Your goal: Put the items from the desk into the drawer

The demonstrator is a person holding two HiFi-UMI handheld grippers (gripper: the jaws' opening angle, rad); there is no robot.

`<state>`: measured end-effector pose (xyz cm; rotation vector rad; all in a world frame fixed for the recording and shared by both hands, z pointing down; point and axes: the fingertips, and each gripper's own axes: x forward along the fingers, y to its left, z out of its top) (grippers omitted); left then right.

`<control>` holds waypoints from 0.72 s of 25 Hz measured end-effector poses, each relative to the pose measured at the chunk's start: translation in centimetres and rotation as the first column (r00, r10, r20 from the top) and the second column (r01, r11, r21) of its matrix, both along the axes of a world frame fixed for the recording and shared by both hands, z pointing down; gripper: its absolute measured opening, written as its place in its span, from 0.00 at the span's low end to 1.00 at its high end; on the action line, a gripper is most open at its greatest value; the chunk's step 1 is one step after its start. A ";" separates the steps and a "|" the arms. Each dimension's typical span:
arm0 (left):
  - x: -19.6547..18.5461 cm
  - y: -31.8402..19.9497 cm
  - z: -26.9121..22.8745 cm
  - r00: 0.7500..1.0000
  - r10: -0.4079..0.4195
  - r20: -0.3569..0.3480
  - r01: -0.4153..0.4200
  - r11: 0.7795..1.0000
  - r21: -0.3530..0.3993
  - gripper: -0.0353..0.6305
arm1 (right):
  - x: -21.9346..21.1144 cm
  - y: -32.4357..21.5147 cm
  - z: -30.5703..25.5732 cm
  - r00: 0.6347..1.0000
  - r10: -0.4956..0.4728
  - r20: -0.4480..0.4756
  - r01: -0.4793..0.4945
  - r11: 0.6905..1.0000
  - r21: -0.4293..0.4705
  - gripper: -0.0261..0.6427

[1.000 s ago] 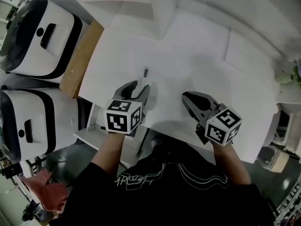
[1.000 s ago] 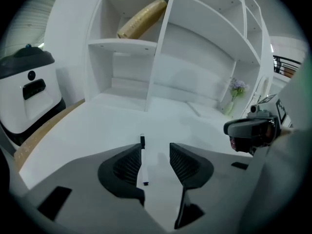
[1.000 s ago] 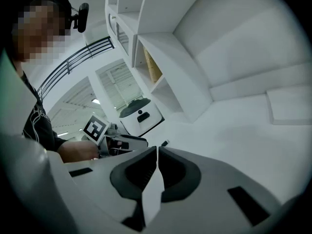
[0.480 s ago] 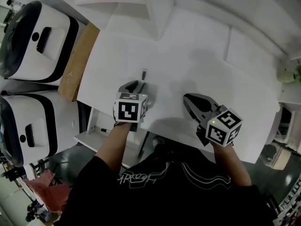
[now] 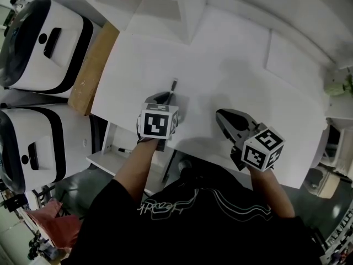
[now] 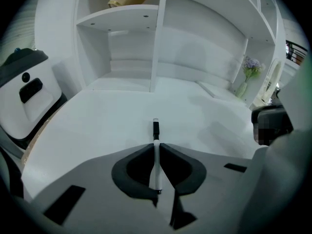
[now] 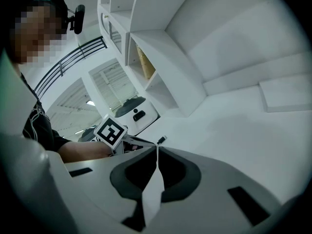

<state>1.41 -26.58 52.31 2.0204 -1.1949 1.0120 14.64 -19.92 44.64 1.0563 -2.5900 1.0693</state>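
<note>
A thin white pen with a black cap (image 5: 173, 85) points away from me over the white desk (image 5: 231, 65). My left gripper (image 5: 168, 96) is shut on the pen's white barrel, and the cap sticks out past the fingertips. In the left gripper view the pen (image 6: 155, 129) runs straight between the closed jaws of the left gripper (image 6: 156, 147). My right gripper (image 5: 221, 115) rests to the right on the desk, shut with nothing in it. The right gripper view shows the right gripper (image 7: 157, 148) with its jaws together, and beyond them the left gripper's marker cube (image 7: 111, 132) and the pen's cap (image 7: 161, 139).
Below the desk's front left edge an open white drawer (image 5: 105, 160) holds a small dark pen-like item (image 5: 122, 149). A wooden board (image 5: 94, 68) lies along the desk's left edge. Two white-and-black machines (image 5: 38, 37) stand left. White shelving (image 6: 156, 38) rises behind the desk.
The left gripper's jaws were spread around the pen a second ago and have now shut on it. The right gripper has stayed where it was.
</note>
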 end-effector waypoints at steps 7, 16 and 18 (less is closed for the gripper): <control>-1.3 2.8 -4.6 0.994 -0.026 -0.102 0.032 0.998 0.053 0.13 | -2.0 1.9 -1.3 1.000 -0.024 -0.002 0.024 0.999 0.027 0.11; -8.0 10.0 -12.3 0.973 -0.142 -0.180 0.176 0.966 0.191 0.13 | -7.8 6.7 -3.9 0.992 -0.127 0.003 0.126 0.989 0.081 0.11; -9.7 12.0 -13.4 0.968 -0.171 -0.183 0.209 0.955 0.212 0.13 | -9.2 8.0 -4.6 0.988 -0.152 0.005 0.151 0.984 0.092 0.11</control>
